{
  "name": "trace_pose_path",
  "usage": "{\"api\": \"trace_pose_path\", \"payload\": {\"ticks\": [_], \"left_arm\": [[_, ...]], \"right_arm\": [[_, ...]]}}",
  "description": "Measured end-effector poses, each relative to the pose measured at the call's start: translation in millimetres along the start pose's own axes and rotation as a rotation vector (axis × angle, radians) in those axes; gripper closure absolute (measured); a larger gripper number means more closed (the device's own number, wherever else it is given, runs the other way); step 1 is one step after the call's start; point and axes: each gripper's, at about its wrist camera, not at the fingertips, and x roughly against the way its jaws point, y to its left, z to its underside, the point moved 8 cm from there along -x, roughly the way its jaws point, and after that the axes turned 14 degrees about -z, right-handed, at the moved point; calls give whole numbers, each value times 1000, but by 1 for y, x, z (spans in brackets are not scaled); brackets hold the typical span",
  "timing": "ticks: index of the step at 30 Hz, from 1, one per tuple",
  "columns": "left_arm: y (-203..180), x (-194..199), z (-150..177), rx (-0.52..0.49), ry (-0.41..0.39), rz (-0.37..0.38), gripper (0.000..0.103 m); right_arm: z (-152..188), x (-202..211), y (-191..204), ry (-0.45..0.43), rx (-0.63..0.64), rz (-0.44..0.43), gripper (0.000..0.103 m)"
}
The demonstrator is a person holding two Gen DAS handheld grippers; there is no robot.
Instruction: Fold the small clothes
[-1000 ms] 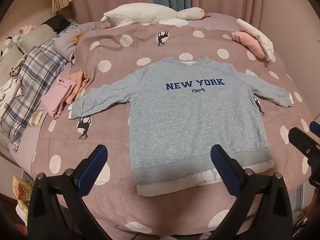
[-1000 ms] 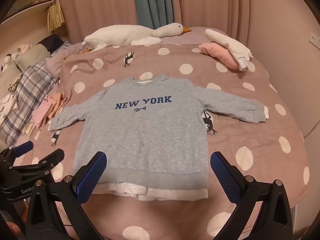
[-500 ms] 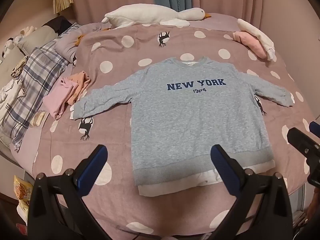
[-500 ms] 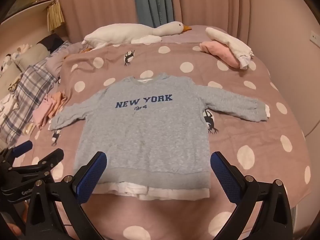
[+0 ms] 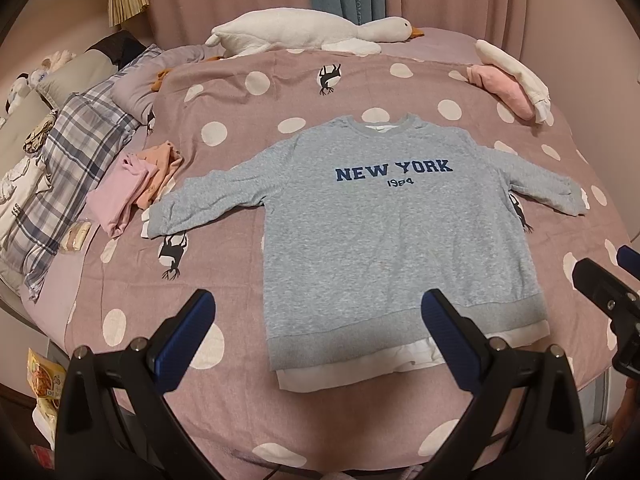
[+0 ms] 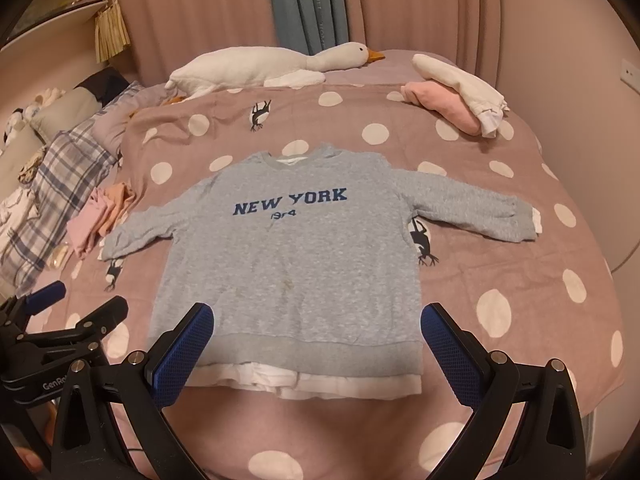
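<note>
A grey sweatshirt [image 5: 384, 232] [image 6: 296, 264] printed NEW YORK lies flat and face up on the pink polka-dot bedspread [image 5: 248, 272] [image 6: 520, 288], both sleeves spread out, a white layer showing below its hem. My left gripper [image 5: 318, 320] hovers open above the hem's left half, holding nothing. My right gripper [image 6: 316, 332] hovers open over the hem's middle, also holding nothing. Each gripper shows at the other view's edge: the right gripper [image 5: 608, 292] and the left gripper [image 6: 60, 320].
Folded pink and orange clothes [image 5: 136, 184] [image 6: 100, 216] lie left of the sweatshirt. A pink and white pile [image 5: 512, 80] [image 6: 456, 96] sits at the far right. A white goose plush [image 5: 312, 32] [image 6: 272, 64] lies at the head. Plaid bedding [image 5: 68, 160] lines the left side.
Both grippers have drawn back slightly toward the foot of the bed, so the sweatshirt sits a little lower in view. The sweatshirt itself has not moved.
</note>
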Motion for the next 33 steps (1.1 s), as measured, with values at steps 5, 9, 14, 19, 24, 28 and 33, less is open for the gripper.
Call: {"api": "trace_pose_path", "payload": {"ticks": [5, 9, 14, 19, 24, 28, 33], "left_arm": [[1, 3, 2, -2, 3, 0, 0], [1, 4, 3, -1, 5, 3, 0], [-1, 4, 5, -5, 9, 2, 0], [1, 4, 6, 1, 5, 3, 0], [0, 3, 4, -1, 7, 4, 0], [0, 3, 3, -1, 6, 2, 0], [0, 2, 4, 0, 5, 1, 0]], "right_arm": [[1, -1, 1, 1, -1, 1, 1], [3, -2, 3, 5, -2, -1, 1], [4, -3, 3, 10, -1, -6, 1], [4, -4, 3, 10, -3, -7, 1], [5, -4, 4, 12, -2, -5, 1], [4, -4, 3, 11, -2, -6, 1], [4, -4, 3, 12, -3, -7, 1]]}}
